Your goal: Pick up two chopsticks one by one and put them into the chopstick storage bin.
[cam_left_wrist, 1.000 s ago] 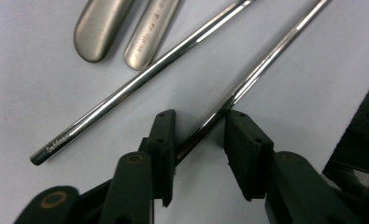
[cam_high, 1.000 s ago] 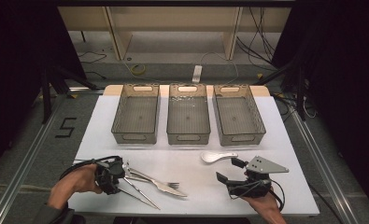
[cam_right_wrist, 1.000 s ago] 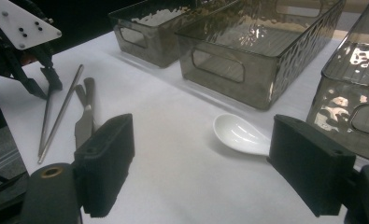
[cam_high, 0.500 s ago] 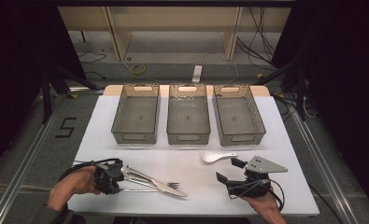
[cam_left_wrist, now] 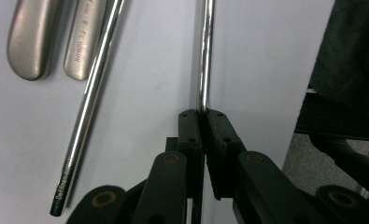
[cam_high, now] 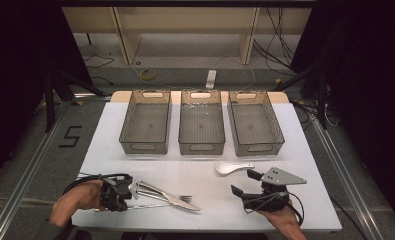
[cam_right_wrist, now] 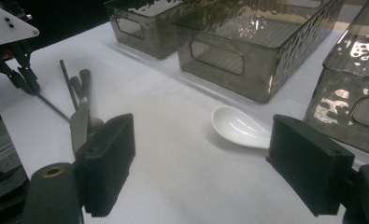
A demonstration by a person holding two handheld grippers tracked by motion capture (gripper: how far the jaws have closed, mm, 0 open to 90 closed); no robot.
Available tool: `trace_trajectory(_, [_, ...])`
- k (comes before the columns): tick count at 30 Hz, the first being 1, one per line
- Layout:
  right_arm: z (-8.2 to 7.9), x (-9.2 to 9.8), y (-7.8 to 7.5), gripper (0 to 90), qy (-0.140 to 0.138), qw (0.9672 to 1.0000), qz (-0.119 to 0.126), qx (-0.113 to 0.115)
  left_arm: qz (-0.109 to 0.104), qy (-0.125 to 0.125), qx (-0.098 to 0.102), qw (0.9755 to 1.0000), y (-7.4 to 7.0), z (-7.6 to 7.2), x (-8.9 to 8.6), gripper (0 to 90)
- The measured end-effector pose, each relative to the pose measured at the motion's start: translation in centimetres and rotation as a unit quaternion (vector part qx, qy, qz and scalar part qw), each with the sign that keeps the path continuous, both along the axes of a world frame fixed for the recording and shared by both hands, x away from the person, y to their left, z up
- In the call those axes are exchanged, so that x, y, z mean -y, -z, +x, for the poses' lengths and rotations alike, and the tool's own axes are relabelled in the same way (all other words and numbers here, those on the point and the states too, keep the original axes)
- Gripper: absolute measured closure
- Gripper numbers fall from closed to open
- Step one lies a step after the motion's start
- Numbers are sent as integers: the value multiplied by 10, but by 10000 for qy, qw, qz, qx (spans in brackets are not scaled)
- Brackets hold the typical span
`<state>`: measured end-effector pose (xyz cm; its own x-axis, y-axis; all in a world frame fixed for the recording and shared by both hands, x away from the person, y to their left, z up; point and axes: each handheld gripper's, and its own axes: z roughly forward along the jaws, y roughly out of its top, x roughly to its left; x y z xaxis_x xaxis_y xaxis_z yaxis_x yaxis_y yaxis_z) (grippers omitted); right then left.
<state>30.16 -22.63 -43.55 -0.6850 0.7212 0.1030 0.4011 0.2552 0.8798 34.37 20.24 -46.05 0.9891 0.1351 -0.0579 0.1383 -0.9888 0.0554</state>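
One thin chopstick (cam_left_wrist: 204,56) pinched at the very tips of left gripper (cam_left_wrist: 204,122), right gripper (cam_right_wrist: 201,158) spread; likely to swivel or slip on lift.

White desk (cam_high: 305,150), three smoky clear bins in row toward far edge: left bin (cam_high: 146,121), middle bin (cam_high: 201,121), right bin (cam_high: 255,121), all look empty. White spoon (cam_high: 232,167) just in front of right bin, toward right side. Cutlery bunch near front-left corner: fork (cam_high: 165,192), knife (cam_high: 172,200), thin metal rod (cam_high: 150,206) at front. Left hand-held gripper (cam_high: 127,192) right at handle ends, can't tell grip from up here. Right hand-held gripper (cam_high: 245,182) near front edge, jaws spread, nothing between, pointing at spoon.
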Motion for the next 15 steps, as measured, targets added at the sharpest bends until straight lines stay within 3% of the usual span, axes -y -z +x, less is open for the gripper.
trace_trajectory(6, [1, 0, 0, 238, 6, 10000, -20, -18, -40, 31, -62, 10000, -4, -1, -2, 848])
trace_trajectory(9, [0, 0, 0, 243, 20, 10000, -18, 13, -97, -51, -177, 9998, -10, -2, -8, 849])
trace_trajectory(15, [0, 0, 0, 243, 47, 10000, -33, -11, -130, -143, -183, 9996, -13, -1, -15, 849])
